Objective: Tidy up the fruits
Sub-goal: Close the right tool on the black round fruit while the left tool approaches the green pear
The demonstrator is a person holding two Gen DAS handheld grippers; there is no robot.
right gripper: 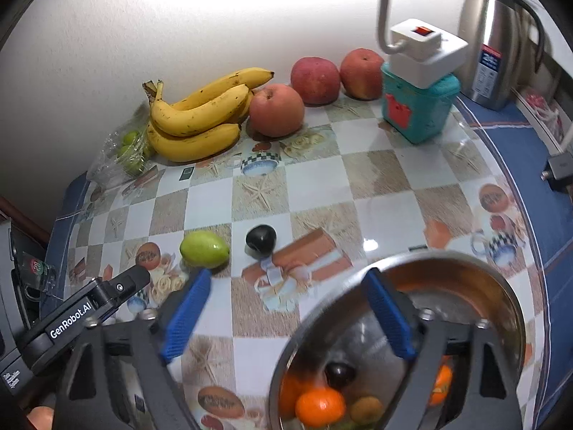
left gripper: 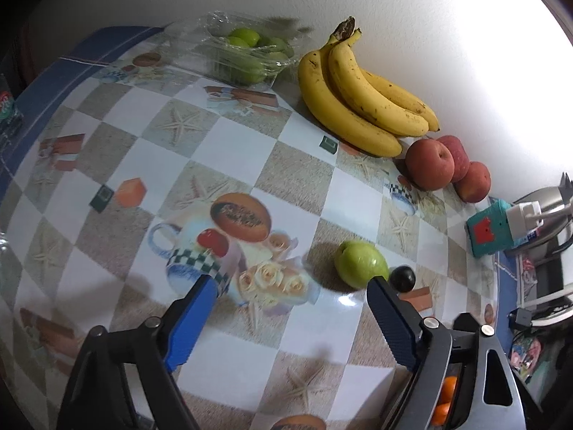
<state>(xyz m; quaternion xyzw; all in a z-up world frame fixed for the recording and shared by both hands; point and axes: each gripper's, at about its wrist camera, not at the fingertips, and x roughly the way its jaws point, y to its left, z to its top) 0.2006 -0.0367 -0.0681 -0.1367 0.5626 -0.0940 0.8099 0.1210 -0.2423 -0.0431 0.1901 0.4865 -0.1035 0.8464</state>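
A green fruit and a dark plum lie loose on the patterned table. My left gripper is open and empty, its right finger just below the green fruit. My right gripper is open and empty, above the rim of a steel bowl that holds oranges, a dark plum and a kiwi. Bananas and three red apples lie along the wall.
A clear plastic box of green fruits sits at the far corner. A teal box with a white plug adapter and a steel thermos stand at the right. The left gripper's body is beside my right gripper.
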